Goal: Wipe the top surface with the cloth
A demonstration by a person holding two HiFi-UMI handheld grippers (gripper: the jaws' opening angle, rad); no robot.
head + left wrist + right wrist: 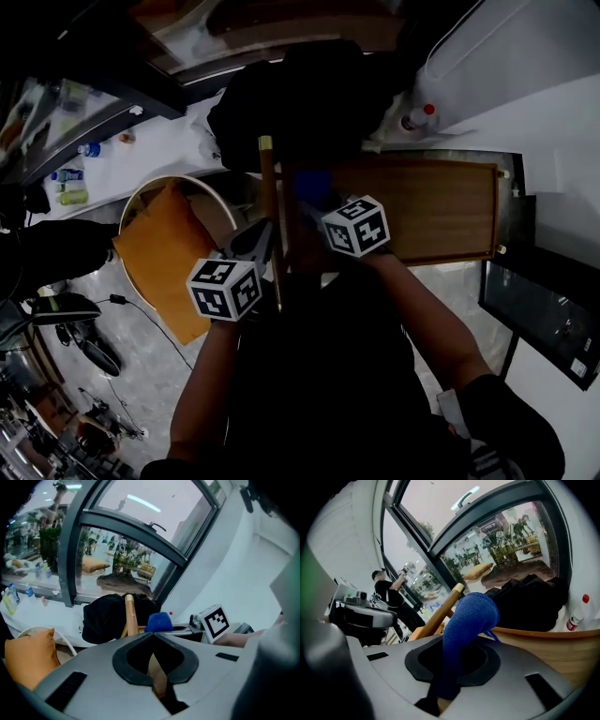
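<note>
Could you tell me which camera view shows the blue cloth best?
The right gripper view: the blue cloth fills the middle, clamped by the right gripper. The head view shows only a dim blue patch; the left gripper view, a small blue lump.

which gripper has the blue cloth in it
The right gripper, shut on the blue cloth. The left gripper is shut on a wooden bar instead, with no cloth in it.

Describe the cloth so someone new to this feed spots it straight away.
Start at the brown wooden tabletop in the middle of the head view. At its left edge, the right gripper is clamped on the cloth, which bulges up from the jaws. It is the only bright blue thing there, beside a tan wooden pole and a black bag.
</note>
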